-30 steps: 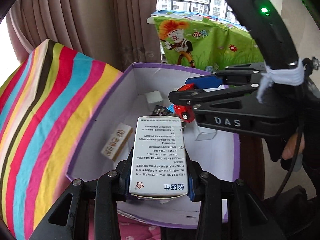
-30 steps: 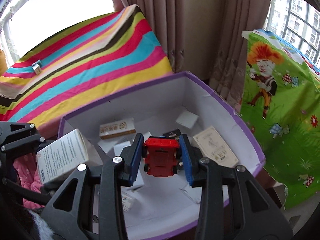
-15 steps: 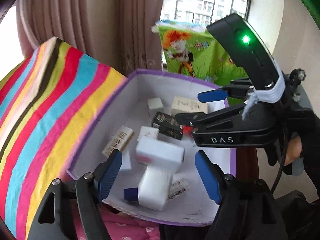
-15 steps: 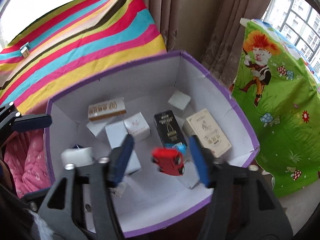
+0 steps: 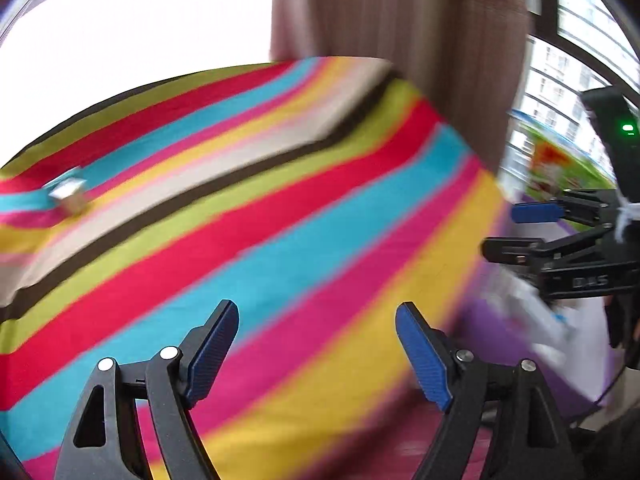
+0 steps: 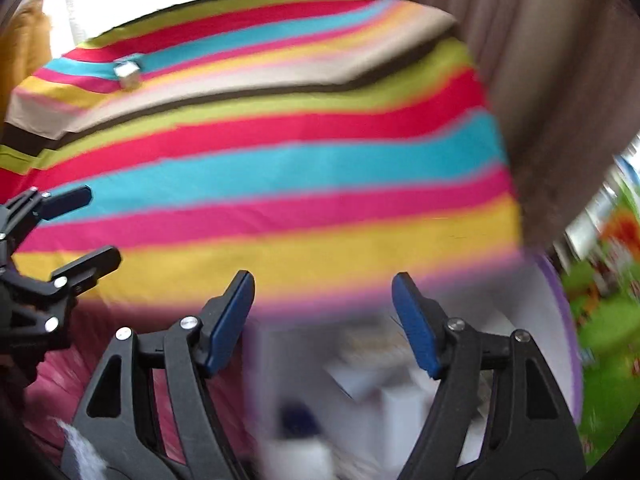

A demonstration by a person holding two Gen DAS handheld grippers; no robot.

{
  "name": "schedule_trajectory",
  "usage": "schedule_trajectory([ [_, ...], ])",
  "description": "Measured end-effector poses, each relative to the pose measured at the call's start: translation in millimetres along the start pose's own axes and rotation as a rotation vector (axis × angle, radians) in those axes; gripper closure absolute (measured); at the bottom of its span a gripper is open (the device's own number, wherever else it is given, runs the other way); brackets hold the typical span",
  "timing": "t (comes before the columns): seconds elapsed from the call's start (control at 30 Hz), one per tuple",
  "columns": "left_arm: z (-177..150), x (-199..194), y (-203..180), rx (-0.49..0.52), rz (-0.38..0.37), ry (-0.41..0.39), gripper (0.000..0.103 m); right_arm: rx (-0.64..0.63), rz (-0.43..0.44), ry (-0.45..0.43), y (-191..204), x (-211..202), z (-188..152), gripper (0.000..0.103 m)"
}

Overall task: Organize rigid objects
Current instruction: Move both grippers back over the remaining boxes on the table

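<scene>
Both views are smeared by motion. My left gripper (image 5: pixel 316 312) hangs over the striped cloth (image 5: pixel 280 220), its jaws opening with nothing between them. My right gripper (image 6: pixel 323 284) is over the near left edge of the purple-rimmed box (image 6: pixel 560 300), jaws also opening and empty. Blurred white cartons (image 6: pixel 380 380) lie inside the box. A small silvery box (image 5: pixel 68 194) sits far off on the striped cloth, also seen as the small silvery box (image 6: pixel 128 72) in the right wrist view. Each gripper shows in the other's view: right gripper (image 5: pixel 516 232), left gripper (image 6: pixel 86 230).
Brown curtains (image 5: pixel 400 20) hang behind the striped cloth, with bright windows beyond. A green cartoon-print cloth (image 6: pixel 608 320) lies to the right of the box. Pink fabric (image 6: pixel 60 380) shows at the lower left, below the striped cloth's edge.
The left gripper let go of the white medicine carton and the right let go of the red toy car, both into the purple box. Both grippers then swung left toward the striped cloth.
</scene>
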State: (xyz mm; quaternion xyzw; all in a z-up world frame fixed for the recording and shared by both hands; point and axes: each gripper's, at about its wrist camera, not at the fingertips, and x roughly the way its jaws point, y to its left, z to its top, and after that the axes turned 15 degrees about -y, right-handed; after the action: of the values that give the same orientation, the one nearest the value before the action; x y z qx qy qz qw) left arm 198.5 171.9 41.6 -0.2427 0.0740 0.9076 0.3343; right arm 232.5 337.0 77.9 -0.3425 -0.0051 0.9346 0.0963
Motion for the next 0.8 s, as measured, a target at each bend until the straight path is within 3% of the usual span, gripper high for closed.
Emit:
schedule_trajectory([
  [0.2,5.3,21.5,132.3,-0.07,0.319,0.013,0.019,-0.068,0.204,0.01,80.9,80.5,55.0,0.023],
  [0.37,-13.5,16.4,236.5,-0.255,0.518,0.052,0.019,-0.103,0.342,0.043,146.3,148.7,91.8,0.023],
  [0.5,-32.4,1.7,281.2,-0.481,0.535,0.043,0.019,-0.129,0.386,0.019,196.8,194.6,127.9,0.023],
  [0.57,-33.9,0.0,282.6,-0.508,0.548,0.027,0.017,-0.134,0.402,0.017,219.7,219.7,146.7,0.023],
  [0.8,-34.0,20.5,270.4,-0.381,0.598,0.15,0.0,-0.176,0.41,-0.017,290.4,295.3,198.4,0.02],
])
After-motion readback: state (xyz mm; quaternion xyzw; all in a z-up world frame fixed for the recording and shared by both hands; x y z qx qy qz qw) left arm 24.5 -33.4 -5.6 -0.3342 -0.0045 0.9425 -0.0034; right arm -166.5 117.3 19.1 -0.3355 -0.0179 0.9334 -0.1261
